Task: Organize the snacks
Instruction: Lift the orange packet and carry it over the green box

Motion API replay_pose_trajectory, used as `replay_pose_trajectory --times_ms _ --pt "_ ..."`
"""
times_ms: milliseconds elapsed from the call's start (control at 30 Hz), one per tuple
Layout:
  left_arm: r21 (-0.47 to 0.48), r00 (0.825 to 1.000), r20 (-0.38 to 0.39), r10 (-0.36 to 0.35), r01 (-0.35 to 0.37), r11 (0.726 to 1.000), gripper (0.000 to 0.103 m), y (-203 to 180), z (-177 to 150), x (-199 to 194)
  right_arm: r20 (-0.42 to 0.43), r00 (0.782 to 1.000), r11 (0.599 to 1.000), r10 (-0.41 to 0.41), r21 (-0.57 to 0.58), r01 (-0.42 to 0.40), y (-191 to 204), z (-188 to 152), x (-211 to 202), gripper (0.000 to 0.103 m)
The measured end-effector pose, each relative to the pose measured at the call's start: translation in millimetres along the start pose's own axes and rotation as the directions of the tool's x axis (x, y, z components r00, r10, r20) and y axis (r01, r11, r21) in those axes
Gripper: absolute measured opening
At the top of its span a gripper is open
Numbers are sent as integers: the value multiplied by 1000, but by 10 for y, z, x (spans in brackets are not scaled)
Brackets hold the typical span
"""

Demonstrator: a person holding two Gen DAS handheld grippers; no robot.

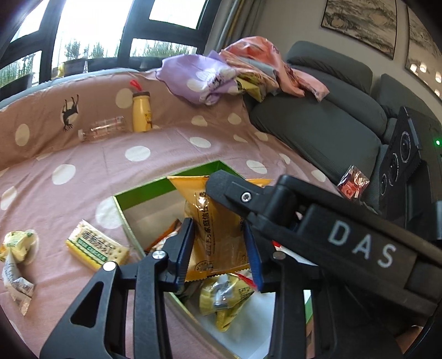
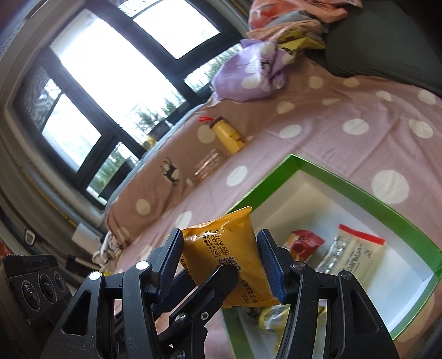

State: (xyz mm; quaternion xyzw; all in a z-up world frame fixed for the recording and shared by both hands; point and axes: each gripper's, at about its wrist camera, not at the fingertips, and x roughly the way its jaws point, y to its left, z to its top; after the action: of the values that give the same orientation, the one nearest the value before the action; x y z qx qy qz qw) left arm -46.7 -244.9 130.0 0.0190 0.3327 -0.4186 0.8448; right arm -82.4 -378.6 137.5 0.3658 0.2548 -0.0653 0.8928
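Bright black-framed window [image 1: 91, 27], grey sofa [image 1: 317, 121], polka-dot pink sheet [image 1: 171, 143], framed paintings [image 1: 362, 24] on wall.
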Motion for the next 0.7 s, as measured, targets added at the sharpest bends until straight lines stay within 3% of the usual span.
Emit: replay_pose_trajectory --times_ms 700 --pt "-6 993 -120 -19 19 1000 27 -70 -51 455 -107 988 981 -113 145 127 -438 31 232 58"
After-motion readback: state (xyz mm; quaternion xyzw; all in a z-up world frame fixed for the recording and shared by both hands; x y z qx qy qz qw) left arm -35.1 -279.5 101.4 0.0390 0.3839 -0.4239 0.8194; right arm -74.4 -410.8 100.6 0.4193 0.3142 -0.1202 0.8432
